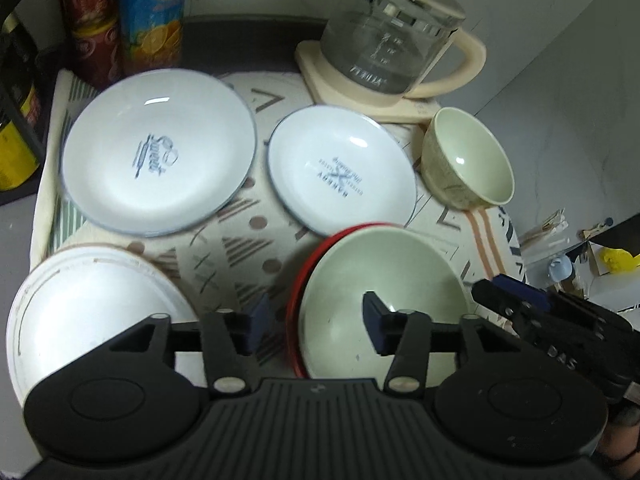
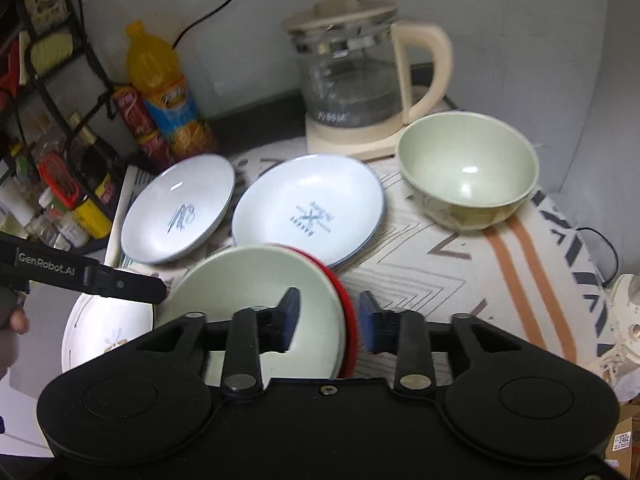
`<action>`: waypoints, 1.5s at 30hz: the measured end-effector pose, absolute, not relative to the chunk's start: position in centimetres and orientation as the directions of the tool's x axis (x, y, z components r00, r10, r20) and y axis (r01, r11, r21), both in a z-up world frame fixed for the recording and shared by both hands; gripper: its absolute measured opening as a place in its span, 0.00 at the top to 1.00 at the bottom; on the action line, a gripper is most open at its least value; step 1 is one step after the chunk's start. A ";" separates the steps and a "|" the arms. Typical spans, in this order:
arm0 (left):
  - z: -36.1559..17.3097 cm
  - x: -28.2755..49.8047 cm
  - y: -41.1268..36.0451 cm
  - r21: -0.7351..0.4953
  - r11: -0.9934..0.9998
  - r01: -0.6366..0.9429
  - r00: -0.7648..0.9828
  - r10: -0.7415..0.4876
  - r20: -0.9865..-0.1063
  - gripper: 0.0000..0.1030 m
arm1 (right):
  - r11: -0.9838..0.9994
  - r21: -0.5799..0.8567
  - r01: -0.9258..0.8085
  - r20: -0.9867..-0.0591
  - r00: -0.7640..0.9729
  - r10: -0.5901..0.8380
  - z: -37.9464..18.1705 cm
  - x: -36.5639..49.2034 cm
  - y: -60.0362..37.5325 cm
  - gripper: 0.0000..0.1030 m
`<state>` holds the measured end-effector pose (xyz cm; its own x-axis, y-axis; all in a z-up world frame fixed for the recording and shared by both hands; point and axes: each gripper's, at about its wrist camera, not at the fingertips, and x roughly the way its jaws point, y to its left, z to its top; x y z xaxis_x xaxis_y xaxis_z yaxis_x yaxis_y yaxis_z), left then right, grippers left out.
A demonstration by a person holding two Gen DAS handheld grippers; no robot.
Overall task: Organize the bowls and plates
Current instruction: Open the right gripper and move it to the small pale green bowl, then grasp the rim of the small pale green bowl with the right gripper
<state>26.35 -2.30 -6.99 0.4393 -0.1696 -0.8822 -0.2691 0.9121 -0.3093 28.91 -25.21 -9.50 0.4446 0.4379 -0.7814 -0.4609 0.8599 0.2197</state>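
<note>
Right hand-held gripper (image 2: 329, 322), jaws part-open, straddles the rim of a green bowl (image 2: 256, 300) nested in a red plate (image 2: 347, 320) on the worktop (image 2: 460, 280). Left hand-held gripper (image 1: 316, 322), wide, straddles the bowl's opposite edge. A clean lift likely means closing squarely on the rim. Just beyond lie two white plates (image 2: 308, 210) (image 2: 180, 214); farther right, a second bowl (image 2: 468, 172) before the kettle (image 2: 356, 76).

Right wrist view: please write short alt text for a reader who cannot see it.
The open right gripper straddles the rim of a pale green bowl that sits in a red dish on a patterned cloth. Behind are two white plates, another green bowl and a glass kettle.
</note>
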 end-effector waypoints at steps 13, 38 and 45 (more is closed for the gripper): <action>-5.6 31.3 -6.3 -0.300 0.942 -0.151 0.540 -0.175 -0.823 0.26 | 0.927 0.215 -0.308 -0.741 0.566 0.360 -8.7 30.2 -29.6 0.28; -10.3 43.3 -11.3 -0.337 0.940 -0.053 0.539 -0.257 -0.802 0.26 | 0.958 0.285 0.024 -0.760 0.615 0.211 -13.4 38.8 -33.8 0.36; -11.5 45.9 -12.0 -0.355 0.933 -0.057 0.527 -0.274 -0.804 0.29 | 0.953 0.296 0.057 -0.785 0.583 0.209 -15.0 41.3 -33.0 0.42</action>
